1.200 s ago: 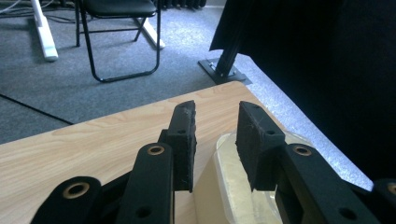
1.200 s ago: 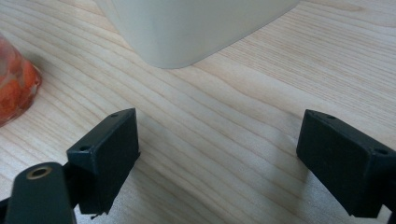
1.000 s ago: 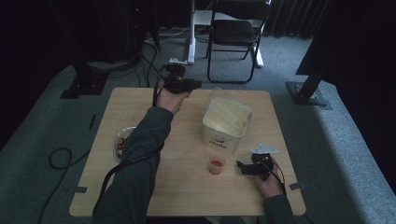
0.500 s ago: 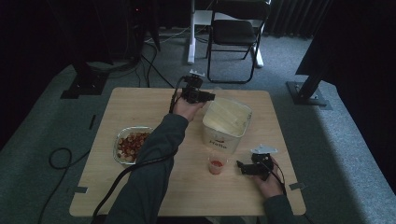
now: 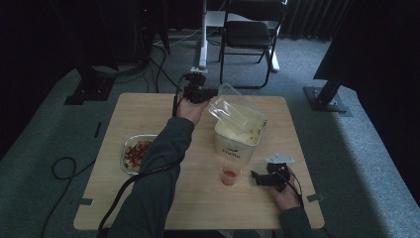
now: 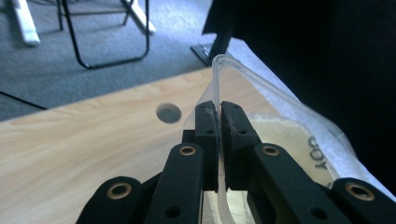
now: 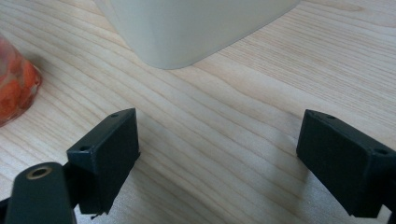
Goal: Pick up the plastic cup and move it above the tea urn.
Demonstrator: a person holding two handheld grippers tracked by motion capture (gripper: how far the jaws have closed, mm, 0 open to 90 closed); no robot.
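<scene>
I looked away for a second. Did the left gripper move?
Yes. The left gripper went rightward along the table's far edge to the tub's clear lid, closing on its rim.

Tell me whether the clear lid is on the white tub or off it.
Partly off. The clear lid is tilted up over the white tub, its raised edge pinched in the shut left claw; its far edge seems to sit near the rim.

Left claw (image 5: 214, 92) now nearer the tub (image 5: 237, 136), jaws just closed on the clear lid (image 5: 233, 110), lid tilted up off it.
</scene>
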